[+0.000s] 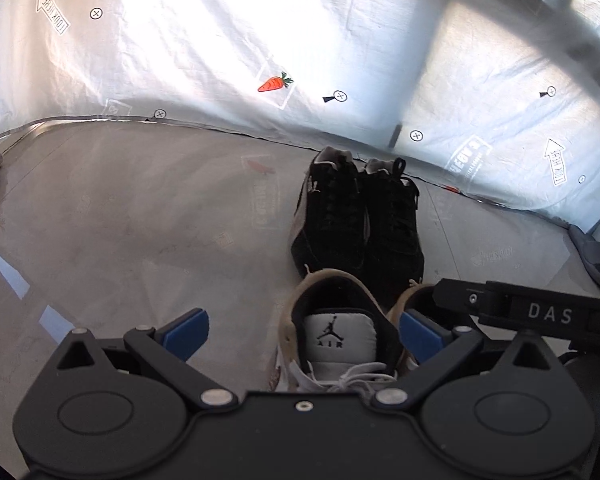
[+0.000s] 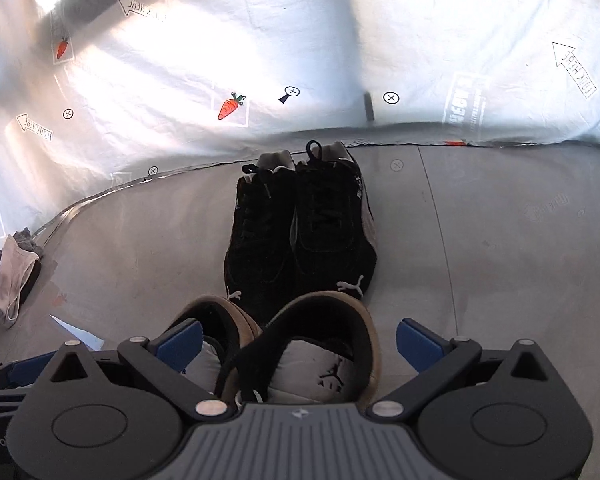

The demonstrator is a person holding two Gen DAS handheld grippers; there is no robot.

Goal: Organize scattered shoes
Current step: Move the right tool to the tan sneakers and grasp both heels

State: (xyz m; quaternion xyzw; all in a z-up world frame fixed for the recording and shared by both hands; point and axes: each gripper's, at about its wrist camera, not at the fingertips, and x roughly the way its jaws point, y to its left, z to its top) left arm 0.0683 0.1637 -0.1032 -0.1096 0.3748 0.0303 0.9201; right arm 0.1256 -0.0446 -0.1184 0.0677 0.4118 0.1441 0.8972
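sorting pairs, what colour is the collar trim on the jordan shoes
Tan collar trim around black lining, clearest in the right wrist view.

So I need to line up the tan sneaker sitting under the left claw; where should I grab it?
Take the tan sneaker by its padded collar beside the tongue, coming from above. The opening faces up and lies between the left claw fingers, which stand wide apart, so one finger could slip inside.
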